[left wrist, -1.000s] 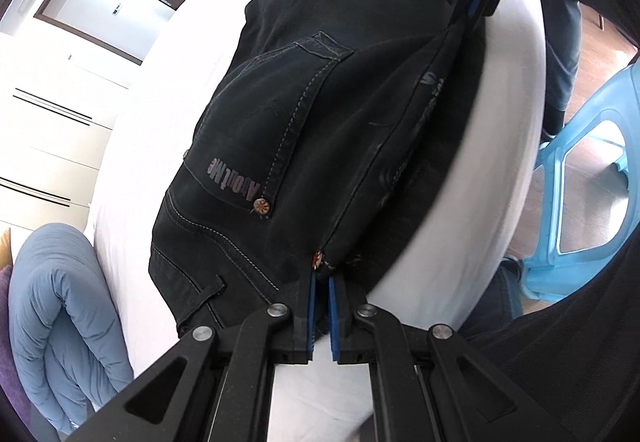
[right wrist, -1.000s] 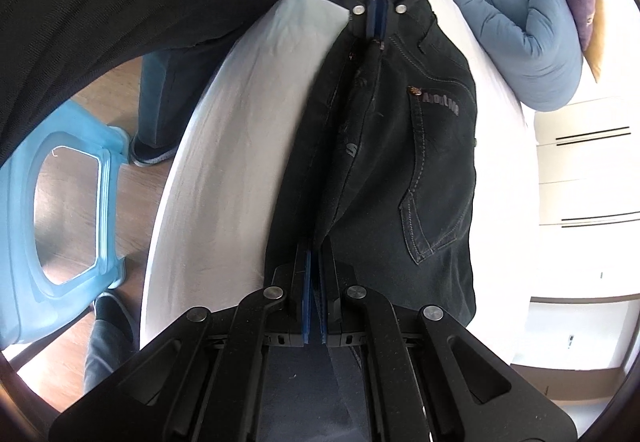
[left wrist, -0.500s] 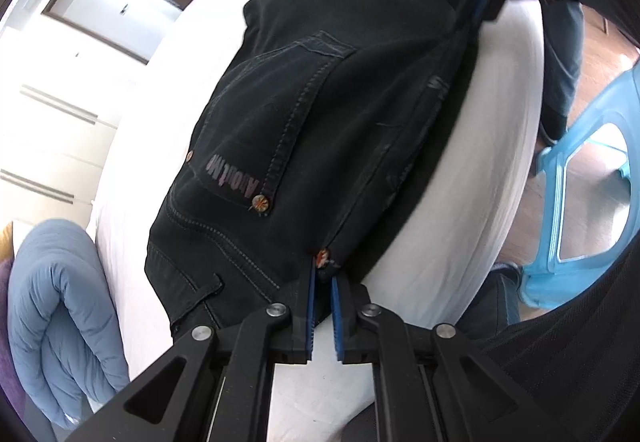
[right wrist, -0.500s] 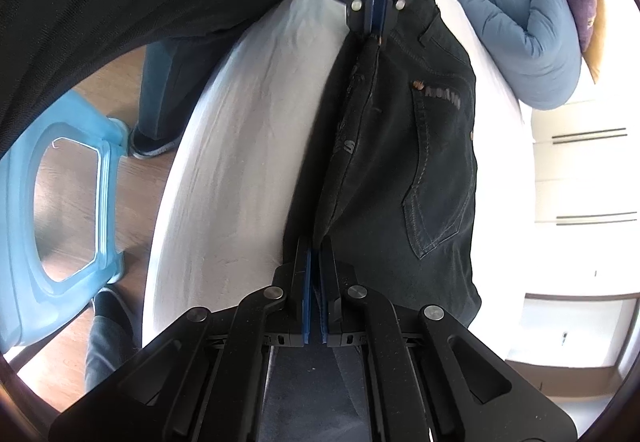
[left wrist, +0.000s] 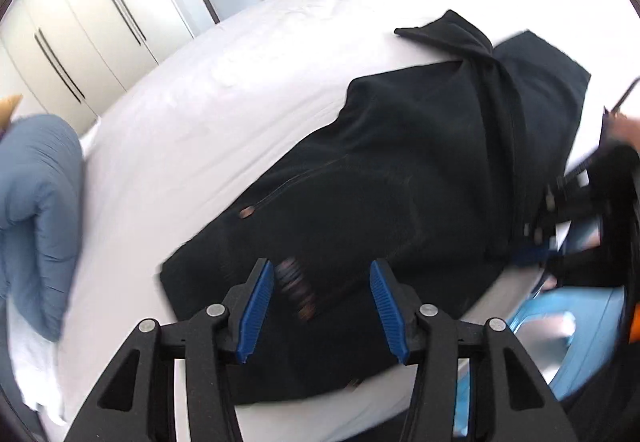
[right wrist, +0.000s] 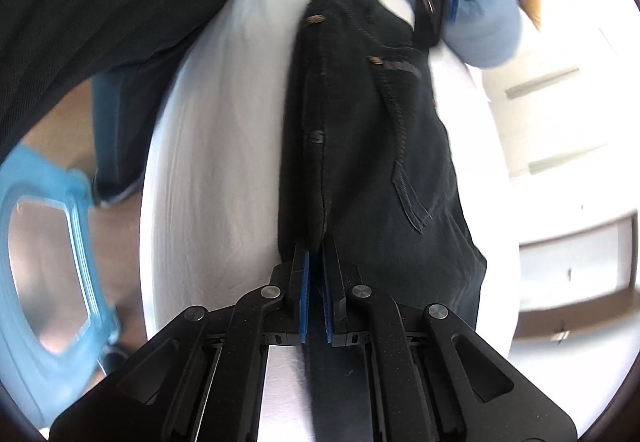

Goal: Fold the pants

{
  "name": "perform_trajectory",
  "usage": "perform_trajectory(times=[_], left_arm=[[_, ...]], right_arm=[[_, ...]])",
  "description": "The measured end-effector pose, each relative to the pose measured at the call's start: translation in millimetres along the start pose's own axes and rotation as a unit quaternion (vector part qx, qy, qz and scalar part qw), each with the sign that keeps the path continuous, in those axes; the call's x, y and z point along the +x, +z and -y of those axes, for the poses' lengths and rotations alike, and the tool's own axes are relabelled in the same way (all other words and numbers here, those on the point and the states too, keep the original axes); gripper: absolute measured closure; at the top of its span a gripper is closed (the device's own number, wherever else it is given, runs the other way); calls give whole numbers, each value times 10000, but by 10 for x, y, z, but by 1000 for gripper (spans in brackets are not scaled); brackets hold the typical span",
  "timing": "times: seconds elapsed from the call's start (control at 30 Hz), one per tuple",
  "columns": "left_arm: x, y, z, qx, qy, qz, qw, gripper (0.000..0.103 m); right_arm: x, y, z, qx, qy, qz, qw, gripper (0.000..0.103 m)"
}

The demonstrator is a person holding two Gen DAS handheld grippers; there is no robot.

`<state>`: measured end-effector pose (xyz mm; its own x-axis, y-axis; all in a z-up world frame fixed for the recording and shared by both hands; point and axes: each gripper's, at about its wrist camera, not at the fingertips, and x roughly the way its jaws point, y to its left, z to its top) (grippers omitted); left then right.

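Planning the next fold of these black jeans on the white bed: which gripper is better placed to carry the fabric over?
Right. The right gripper is clamped on the black jeans; the left gripper is open, gripping nothing.

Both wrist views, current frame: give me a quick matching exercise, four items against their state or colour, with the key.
Items:
1. left gripper
2. right gripper
3. pants
4. duvet

States:
A. blue, bunched at the bed's edge
B. jaws spread wide, nothing between them
C. black, lying on the white bed
D. pads pinched on a fabric fold

Pairs: 1-B, 2-D, 3-C, 4-A
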<state>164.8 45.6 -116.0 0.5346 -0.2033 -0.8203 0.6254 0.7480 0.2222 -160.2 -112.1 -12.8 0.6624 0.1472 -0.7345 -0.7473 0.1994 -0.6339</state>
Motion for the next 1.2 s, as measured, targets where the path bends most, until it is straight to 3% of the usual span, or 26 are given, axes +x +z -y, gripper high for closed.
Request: perform_trajectory(times=[0.1,0.13,0.17,0.2,0.23,0.27,0.33,0.43,0.57,0.63,0.77,0.83,0.9,0.93,1.0,1.07,1.2], left_arm=[[476,24,246,-85,-270,-461,9985,64],[640,-50,357,101,-140,-651,9977,64],[688,-115,413,150,-19,-526,9985,64],[691,-143,391,-40,-66,-484,9988,64],[674,-143,346,-232,-161,-503,9983,64],[646,-133,292,-413,-268,-560,9972,64],[579,-111,308,-327,-180,-610,9974,64],[369,30,373,-467,-287,-370,9978,67],[250,298,450,-912,-764,20,9929,67],[353,374,463,-1217,-1057,27,9869,67],[781,304,424,-1671,-1318,-491,9759,71],[858,266,379,-1831,-1412,-368,9722,72],[842,225,360,-2045,-1461,-366,9672,72],[837,214,366,-2103,-1445,-372,9662,72],[850,208,408,-2108,-1370,-371,9672,72],[886,233,461,-2100,-1310,-360,9682,72],[866,239,374,-2134,-1328,-309,9674,72]], right_arm=[[-50,-34,17,414,-106,-24,9991,93],[-83,-49,35,571,-132,-34,9983,88],[-141,-82,77,837,-114,-26,9964,83],[-193,-118,116,1093,25,-23,9940,56],[-261,-184,178,1463,215,2,9890,10],[-343,-269,236,1823,284,108,9828,0],[-532,-494,446,2770,416,329,9594,0],[-631,-860,822,4008,418,171,9151,1],[-599,-1530,1575,5482,148,-59,8362,1],[-565,-1793,1914,5922,5,-86,8057,4],[-394,-2268,2649,6640,-60,16,7477,8],[-177,-2515,2986,6992,-70,-179,7147,11],[87,-2645,3242,7127,-64,-499,6997,26],[230,-2683,3331,7113,-63,-740,6990,31],[587,-2674,3475,6923,-14,-1240,7109,40],[893,-2639,3547,6780,-60,-1632,7167,41],[1381,-2639,3592,6819,-33,-2280,6950,41]])
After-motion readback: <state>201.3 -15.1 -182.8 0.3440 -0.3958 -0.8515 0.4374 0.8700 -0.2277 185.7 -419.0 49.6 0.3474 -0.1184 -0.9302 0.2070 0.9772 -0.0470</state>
